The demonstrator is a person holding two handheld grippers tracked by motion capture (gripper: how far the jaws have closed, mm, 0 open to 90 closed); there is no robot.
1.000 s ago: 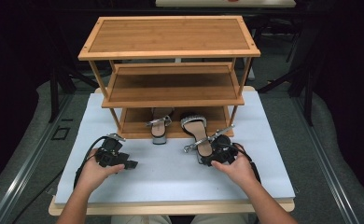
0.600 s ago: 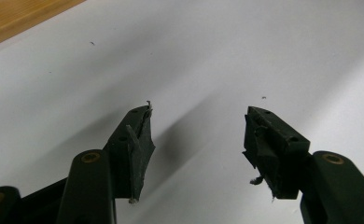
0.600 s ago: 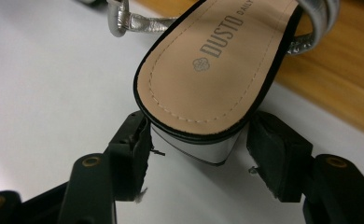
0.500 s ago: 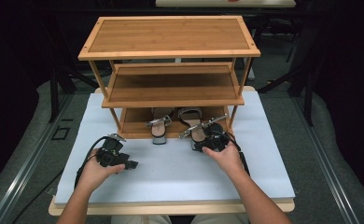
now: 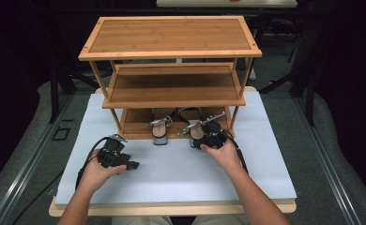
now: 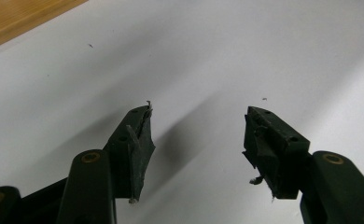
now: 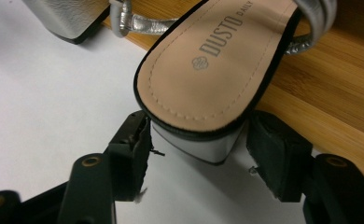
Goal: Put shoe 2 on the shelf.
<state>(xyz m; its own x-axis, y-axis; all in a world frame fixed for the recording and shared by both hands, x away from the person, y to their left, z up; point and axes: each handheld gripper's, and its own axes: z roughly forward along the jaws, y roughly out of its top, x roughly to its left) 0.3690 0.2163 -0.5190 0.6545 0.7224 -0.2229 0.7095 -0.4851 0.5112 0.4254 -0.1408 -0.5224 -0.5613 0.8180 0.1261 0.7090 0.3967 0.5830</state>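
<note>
A silver-strapped sandal (image 7: 217,60) with a tan insole lies on the bottom shelf (image 7: 320,102) of a bamboo rack, its silver block heel hanging over the shelf's front edge. My right gripper (image 7: 196,140) is open, one jaw on each side of that heel, close to it. From above, the same sandal (image 5: 195,124) lies right of its mate (image 5: 160,125), and the right gripper (image 5: 204,137) is at the shelf front. The left gripper (image 5: 133,165) rests low over the white board, and its jaws (image 6: 196,135) stand open with nothing between them.
The three-tier bamboo rack (image 5: 171,35) stands at the back of the white foam board (image 5: 171,173); its upper two shelves are bare. The mate's silver heel (image 7: 63,16) is just left of the held side. Dark floor surrounds the table.
The right gripper moved forward to the rack with the right sandal, which went from lying angled on the board to resting on the bottom shelf. The left hand stayed put.
</note>
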